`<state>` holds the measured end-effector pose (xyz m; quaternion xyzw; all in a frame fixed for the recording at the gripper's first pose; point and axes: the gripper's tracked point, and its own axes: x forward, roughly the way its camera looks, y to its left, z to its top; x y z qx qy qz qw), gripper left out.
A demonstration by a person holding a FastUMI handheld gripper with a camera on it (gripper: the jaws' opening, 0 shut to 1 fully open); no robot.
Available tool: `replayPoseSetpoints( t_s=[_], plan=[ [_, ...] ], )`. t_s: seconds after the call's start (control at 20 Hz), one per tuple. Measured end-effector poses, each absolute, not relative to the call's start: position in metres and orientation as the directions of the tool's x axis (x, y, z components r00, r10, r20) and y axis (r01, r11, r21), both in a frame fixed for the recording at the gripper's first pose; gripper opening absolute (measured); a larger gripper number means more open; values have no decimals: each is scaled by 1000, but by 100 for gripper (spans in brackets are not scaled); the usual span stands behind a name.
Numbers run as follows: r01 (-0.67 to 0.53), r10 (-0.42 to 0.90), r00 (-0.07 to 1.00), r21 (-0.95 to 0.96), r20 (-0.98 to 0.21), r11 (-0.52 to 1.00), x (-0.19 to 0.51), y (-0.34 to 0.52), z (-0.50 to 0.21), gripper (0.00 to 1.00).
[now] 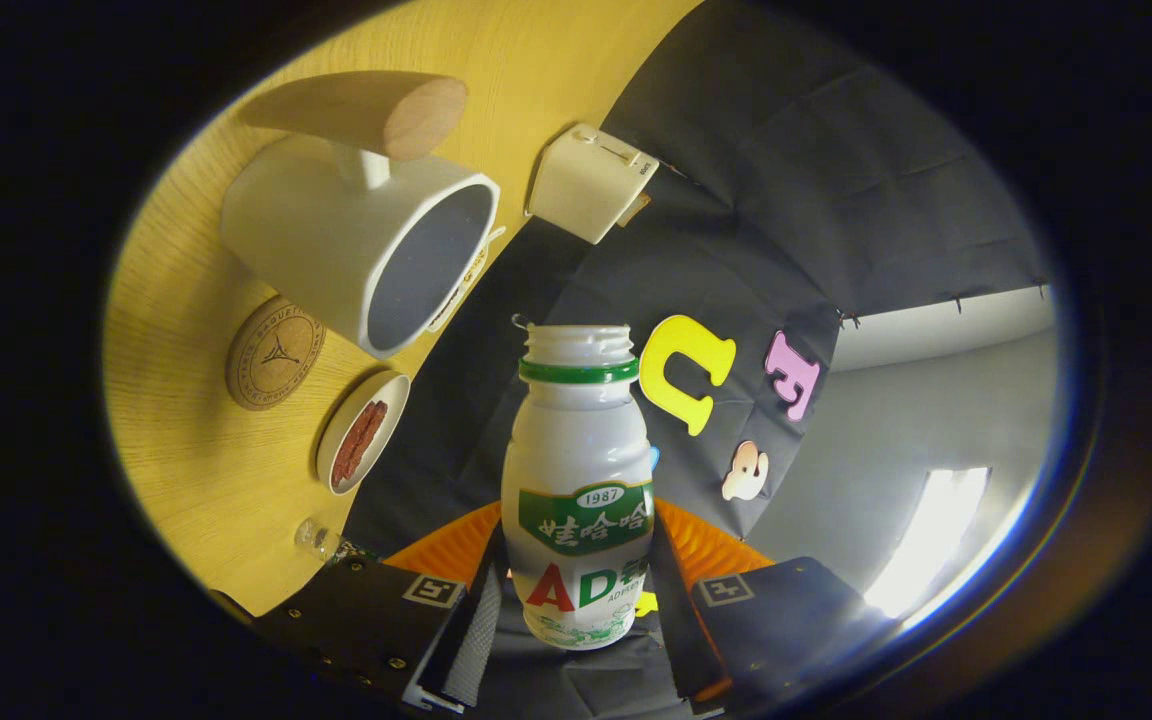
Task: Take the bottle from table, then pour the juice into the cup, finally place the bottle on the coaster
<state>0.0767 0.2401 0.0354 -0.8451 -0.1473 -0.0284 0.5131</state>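
Gripper (576, 610) with its jaws closed on the lower body of the bottle (577, 490), one finger at each side; the bottle is uncapped and held clear of the table (196, 470). View tilted: cup (361, 240) with wooden handle, cork coaster (274, 352) beside it, small dish (362, 432) near the coaster

White bottle (578, 480) with a green neck ring and green-and-red label. Cup (356, 240) is white with a wood handle, coaster (274, 352) is tan cork, table (206, 470) is yellow woodgrain.
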Motion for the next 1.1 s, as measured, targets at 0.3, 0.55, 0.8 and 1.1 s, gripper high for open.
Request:
replayPoseSetpoints(
  t_s=[0.3,0.55,0.8,1.1],
  plan=[
    [285,231,953,-847,198,-449,76,242,35,70],
    [281,230,954,-844,194,-456,77,242,35,70],
    [272,222,957,-846,188,-458,77,241,34,70],
    [202,170,974,-913,149,-354,80,227,24,70]
  ],
)
